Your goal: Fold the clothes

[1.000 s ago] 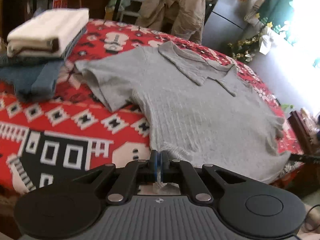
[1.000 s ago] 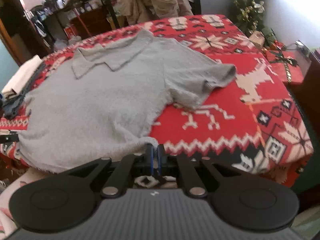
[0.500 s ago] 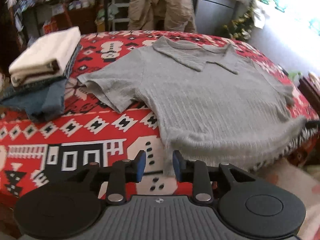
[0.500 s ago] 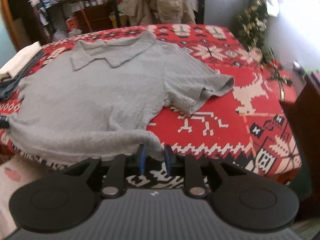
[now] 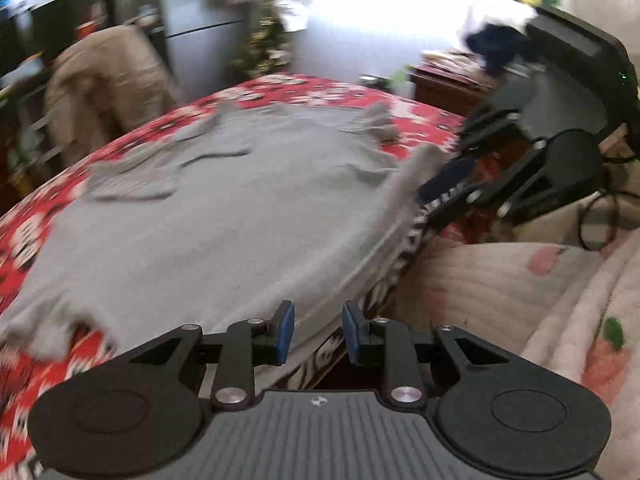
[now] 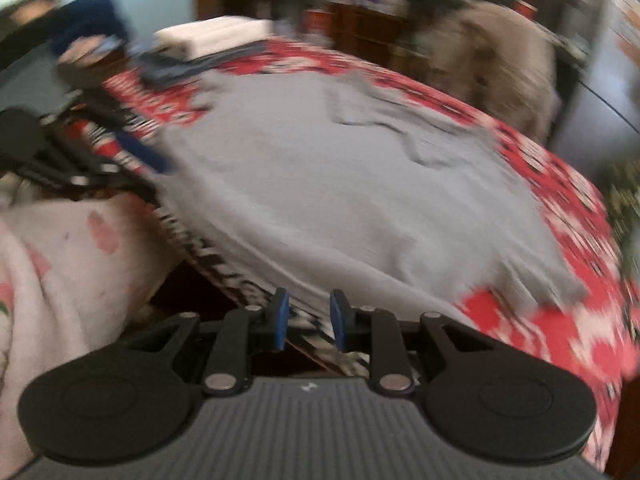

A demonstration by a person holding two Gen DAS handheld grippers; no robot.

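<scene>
Hovering both claws, left (image 5: 316,332) and right (image 6: 307,320), open and empty at the hem of the gray shirt (image 5: 224,216) spread on the red blanket (image 5: 24,240); sloppy regrab probably bunches it.

The grey shirt (image 6: 320,184) covers most of the worktop (image 6: 560,320). A folded stack (image 6: 208,40) blocks its far corner. Bare patterned cloth lies open beside the near sleeve (image 6: 536,276).

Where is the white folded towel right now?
In the right wrist view, the white folded towel sits at the upper left, on dark folded clothes, beyond the grey shirt.
</scene>
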